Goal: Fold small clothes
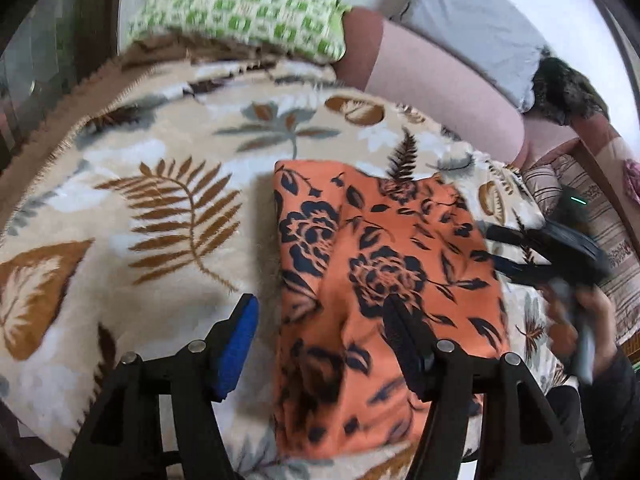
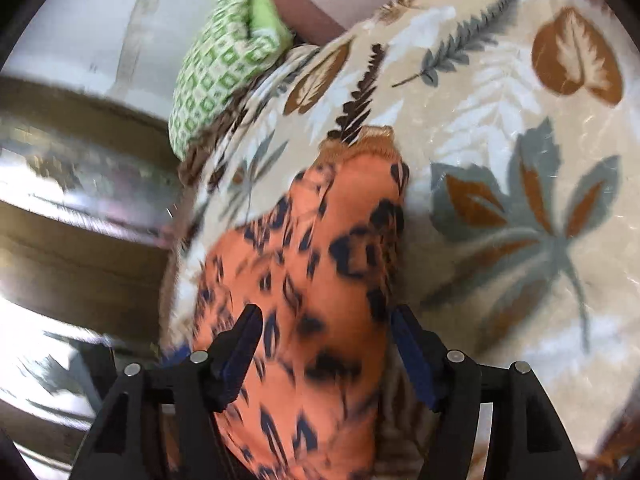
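An orange garment with dark navy flowers [image 1: 384,280] lies folded into a rectangle on a leaf-patterned blanket [image 1: 160,200]. My left gripper [image 1: 322,316] is open just above its near left edge, one finger over the blanket and one over the cloth. My right gripper [image 1: 504,254] shows at the garment's right edge in the left wrist view, blurred. In the right wrist view the same garment [image 2: 312,264] runs between the open fingers of my right gripper [image 2: 326,328], and the view is blurred by motion.
A green-and-white checked pillow [image 1: 240,16] lies at the blanket's far edge, also in the right wrist view [image 2: 216,76]. A pink sheet [image 1: 440,88], a grey cloth [image 1: 472,28] and a dark furry item [image 1: 568,88] lie at the far right. Wooden furniture [image 2: 80,248] stands left.
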A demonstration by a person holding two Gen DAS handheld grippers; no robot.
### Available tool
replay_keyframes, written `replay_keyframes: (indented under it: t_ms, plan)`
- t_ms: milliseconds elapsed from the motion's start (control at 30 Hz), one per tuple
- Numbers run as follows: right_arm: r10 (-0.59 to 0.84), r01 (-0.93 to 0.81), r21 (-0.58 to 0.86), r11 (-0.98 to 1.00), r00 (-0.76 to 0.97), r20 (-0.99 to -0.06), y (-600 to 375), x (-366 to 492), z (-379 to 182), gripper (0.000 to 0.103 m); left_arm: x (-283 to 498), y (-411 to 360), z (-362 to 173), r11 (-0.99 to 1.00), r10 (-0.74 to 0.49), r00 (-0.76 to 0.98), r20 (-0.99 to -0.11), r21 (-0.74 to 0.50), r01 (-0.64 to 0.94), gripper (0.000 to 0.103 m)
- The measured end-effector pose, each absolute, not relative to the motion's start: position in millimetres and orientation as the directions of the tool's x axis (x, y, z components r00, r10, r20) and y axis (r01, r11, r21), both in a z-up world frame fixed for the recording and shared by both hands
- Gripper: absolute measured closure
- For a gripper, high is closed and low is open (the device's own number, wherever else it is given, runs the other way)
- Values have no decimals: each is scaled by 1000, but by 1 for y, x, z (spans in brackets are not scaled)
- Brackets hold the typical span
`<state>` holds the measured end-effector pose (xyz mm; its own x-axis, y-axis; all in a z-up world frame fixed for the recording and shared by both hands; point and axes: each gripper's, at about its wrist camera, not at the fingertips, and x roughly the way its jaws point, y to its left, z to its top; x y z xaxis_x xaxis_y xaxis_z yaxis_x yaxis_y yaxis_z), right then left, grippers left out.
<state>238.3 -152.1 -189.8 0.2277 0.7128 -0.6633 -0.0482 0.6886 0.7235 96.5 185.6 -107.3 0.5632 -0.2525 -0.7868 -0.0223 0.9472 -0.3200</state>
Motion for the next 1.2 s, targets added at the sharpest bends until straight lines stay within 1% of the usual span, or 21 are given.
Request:
replay_keyframes:
  t_ms: [67,100,133,200,300,367,400,433,467,533,600,700,733,767,800,867,900,967,1033,1133,1200]
  plan:
    - [749,2,765,645,199,-632,-147,254,-210,33,89,179,-106,943,-271,561,-782,-331,-6,38]
    - [768,16,785,619,193,-610,-147,262,-221,39,86,176,-108,941,-285,555,-782,-339,5,38]
    - [760,22,782,623,220,-611,-143,266,-223,69,85,172,-114,941,-290,539,-791,-337,12,38]
    - [771,92,814,574,275,-575,-154,263,-231,74,89,164,-128,952,-262,514,-817,-306,0,38]
    - [753,123,799,589,276,-597,-155,255,-243,77,99,160,-154,950,-261,449,-854,-309,-35,38]
    - [750,133,800,585,287,-596,-160,254,-235,70,98,162,-160,946,-263,447,-855,-320,-55,34]
    - [719,130,774,619,301,-626,-164,252,-223,56,97,163,-158,943,-266,449,-853,-327,-63,34]
    - [693,119,751,649,313,-649,-166,248,-212,33,95,164,-154,942,-266,455,-850,-329,-64,34]
    - [676,107,736,668,327,-661,-168,242,-202,27,92,164,-151,943,-264,462,-847,-327,-61,34]
    - [667,61,719,692,325,-670,-171,223,-181,26,86,165,-142,944,-263,482,-836,-326,-52,35]
    - [697,13,725,689,264,-667,-169,202,-173,26,80,168,-136,939,-269,504,-820,-341,-54,34]
    - [703,-35,713,701,203,-682,-158,165,-174,26,70,176,-134,933,-268,524,-808,-354,-70,34]
    - [704,-49,711,702,195,-682,-155,156,-177,29,68,179,-137,931,-268,522,-810,-356,-75,34]
    - [695,-73,695,715,184,-695,-151,151,-180,42,68,180,-140,931,-264,515,-816,-355,-84,34]
    - [646,-54,650,758,199,-737,-157,143,-191,64,68,183,-142,930,-259,506,-822,-355,-100,34]
    - [682,55,703,709,198,-704,-172,140,-210,65,67,187,-143,918,-273,506,-818,-379,-117,34]
    - [690,61,713,699,205,-694,-174,137,-209,64,66,190,-141,913,-281,509,-814,-390,-121,34]
    - [651,-1,668,744,226,-725,-166,133,-192,57,65,192,-133,913,-275,529,-803,-391,-118,34]
    - [569,-64,573,817,257,-781,-156,130,-169,44,67,197,-127,908,-277,546,-790,-401,-120,34]
    - [462,-100,459,883,359,-811,-150,124,-132,41,81,213,-127,880,-302,549,-779,-449,-154,34]
    - [478,-172,448,877,402,-781,-139,128,-111,39,96,223,-128,856,-339,547,-765,-492,-158,34]
